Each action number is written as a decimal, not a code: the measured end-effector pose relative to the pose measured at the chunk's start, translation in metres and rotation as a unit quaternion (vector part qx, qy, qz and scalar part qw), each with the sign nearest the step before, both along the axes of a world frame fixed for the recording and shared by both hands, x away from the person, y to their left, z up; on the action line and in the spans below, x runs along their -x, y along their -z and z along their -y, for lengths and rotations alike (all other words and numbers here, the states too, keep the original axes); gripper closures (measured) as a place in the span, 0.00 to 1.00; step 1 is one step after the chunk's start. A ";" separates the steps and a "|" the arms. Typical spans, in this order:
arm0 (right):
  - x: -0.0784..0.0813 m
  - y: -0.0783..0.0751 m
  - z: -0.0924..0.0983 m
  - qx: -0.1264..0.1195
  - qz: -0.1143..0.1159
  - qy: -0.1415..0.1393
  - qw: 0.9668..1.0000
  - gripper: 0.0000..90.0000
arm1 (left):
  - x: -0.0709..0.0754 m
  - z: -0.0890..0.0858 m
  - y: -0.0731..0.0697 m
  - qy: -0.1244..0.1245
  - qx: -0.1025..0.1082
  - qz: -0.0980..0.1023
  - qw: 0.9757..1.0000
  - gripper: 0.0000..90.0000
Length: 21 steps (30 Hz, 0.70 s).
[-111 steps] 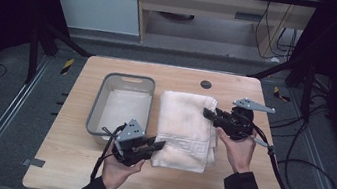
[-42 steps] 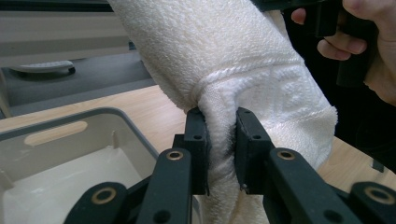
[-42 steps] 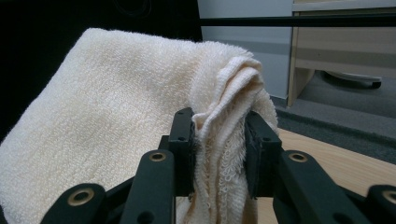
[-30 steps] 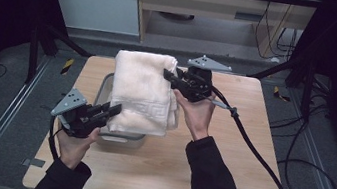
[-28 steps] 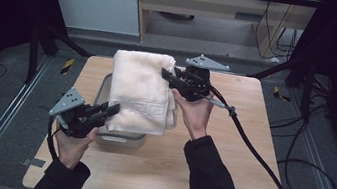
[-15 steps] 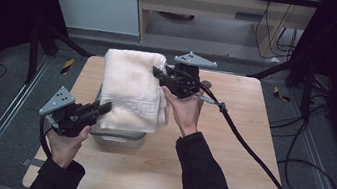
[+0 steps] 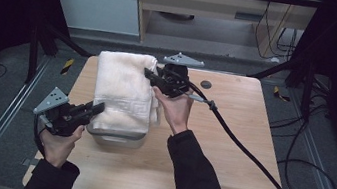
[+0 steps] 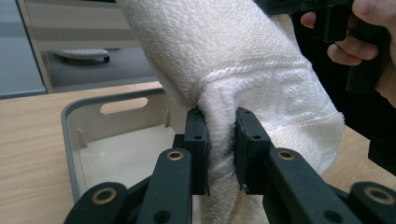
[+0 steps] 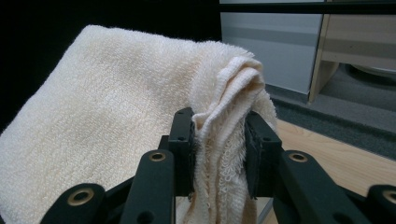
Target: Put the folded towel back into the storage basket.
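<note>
Setting: wooden table (image 7: 229, 149) viewed from above, two forearms entering from the near edge, each hand holding a black two-jaw gripper.
Towel: folded cream towel (image 7: 124, 90), raised off the table and stretched between both grippers, hanging over the grey tub; woven border pattern visible near its lower end.
Tub: grey plastic tub (image 7: 116, 140) on the left half of the table, mostly hidden under the towel from above; pale inside and a handle slot (image 8: 122, 106) seen from the left gripper view.
Left gripper: left gripper (image 7: 90, 110) at the towel's near left corner, jaws clamped on a bunched fold of terry cloth (image 8: 219, 135), cloth squeezed between both pads.
Right gripper: right gripper (image 7: 151, 76) at the towel's far right edge, jaws pinching several gathered layers of the towel's edge (image 9: 219, 154).
Cable: black cable (image 7: 249, 152) trailing from the right gripper across the table toward the right.
Surroundings: dark floor, pale cabinet and shelving beyond the table's far edge.
</note>
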State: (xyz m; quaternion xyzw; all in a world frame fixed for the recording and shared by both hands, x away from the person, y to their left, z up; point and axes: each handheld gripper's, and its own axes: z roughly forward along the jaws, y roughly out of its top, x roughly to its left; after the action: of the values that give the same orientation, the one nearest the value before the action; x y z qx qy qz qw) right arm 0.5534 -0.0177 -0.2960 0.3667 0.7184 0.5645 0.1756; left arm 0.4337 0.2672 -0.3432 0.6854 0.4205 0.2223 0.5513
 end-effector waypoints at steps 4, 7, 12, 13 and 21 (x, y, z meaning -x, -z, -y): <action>-0.005 0.008 -0.005 0.004 -0.007 0.001 1.000 0.76 | -0.005 -0.003 0.006 -0.003 -0.003 -0.010 1.000 0.85; -0.009 0.014 -0.008 0.007 -0.011 0.003 1.000 0.76 | -0.009 -0.005 0.011 -0.005 -0.006 -0.019 1.000 0.85; -0.016 0.026 -0.015 0.013 -0.019 0.005 1.000 0.76 | -0.016 -0.009 0.021 -0.010 -0.008 -0.032 0.999 0.85; -0.018 0.028 -0.016 0.013 -0.021 0.005 1.000 0.76 | -0.017 -0.010 0.023 -0.011 -0.009 -0.035 0.999 0.85; -0.029 0.047 -0.025 0.013 -0.036 0.004 0.999 0.76 | -0.024 -0.015 0.033 -0.021 -0.015 -0.050 0.998 0.85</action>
State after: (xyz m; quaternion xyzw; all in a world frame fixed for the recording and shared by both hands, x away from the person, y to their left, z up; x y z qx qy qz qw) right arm 0.5822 0.0076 -0.3435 0.3874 0.7299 0.5408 0.1572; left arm 0.4576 0.2826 -0.3766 0.6953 0.4583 0.2050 0.5143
